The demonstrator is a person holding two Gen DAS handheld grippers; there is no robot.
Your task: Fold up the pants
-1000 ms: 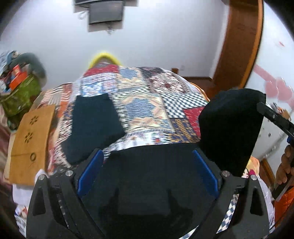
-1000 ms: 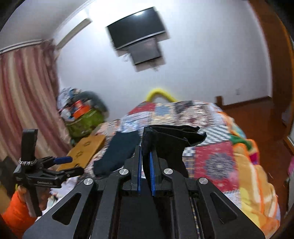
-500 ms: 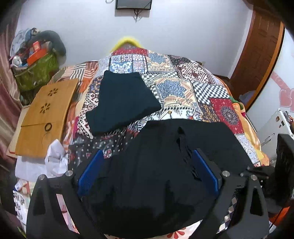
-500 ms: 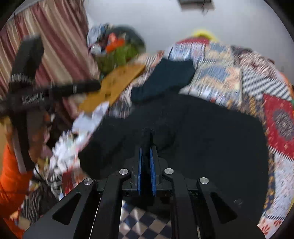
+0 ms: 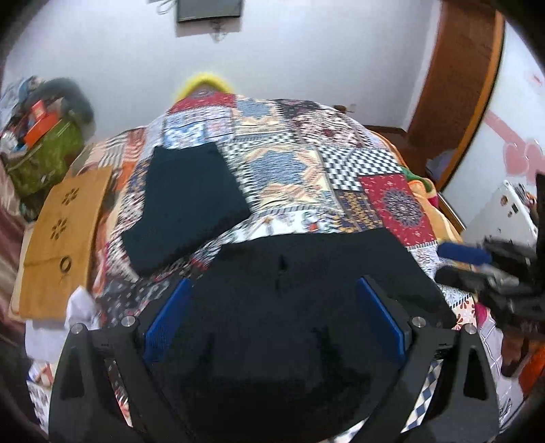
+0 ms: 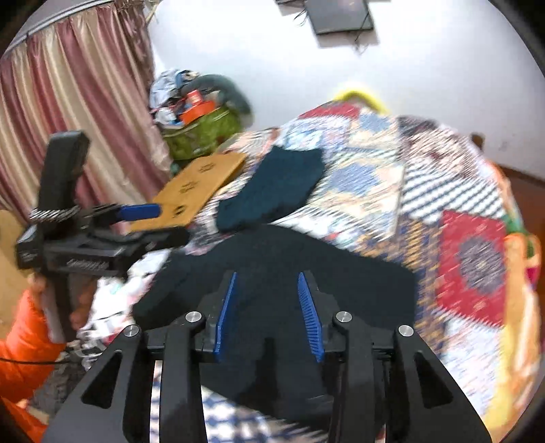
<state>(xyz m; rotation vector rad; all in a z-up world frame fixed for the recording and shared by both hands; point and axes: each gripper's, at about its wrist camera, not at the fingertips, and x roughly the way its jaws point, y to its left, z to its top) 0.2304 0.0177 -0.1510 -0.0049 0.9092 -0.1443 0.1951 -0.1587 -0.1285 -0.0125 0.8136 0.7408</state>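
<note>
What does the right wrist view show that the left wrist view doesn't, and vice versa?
Only the right wrist view: the striped curtain, the orange sleeve and the whole left gripper seen from the side.

Only the left wrist view: the wooden door frame, pink heart stickers and the right gripper, blurred at the edge.

Both: the black pants flat on the patchwork bedspread, the folded dark garment beyond them, the brown board, the wall screen. Both grippers' jaws stand open; the right's have just been opening.

right claw [image 6: 267, 308] just opening, black pants [image 6: 272, 272] between, patchwork bedspread [image 6: 374, 191]
</note>
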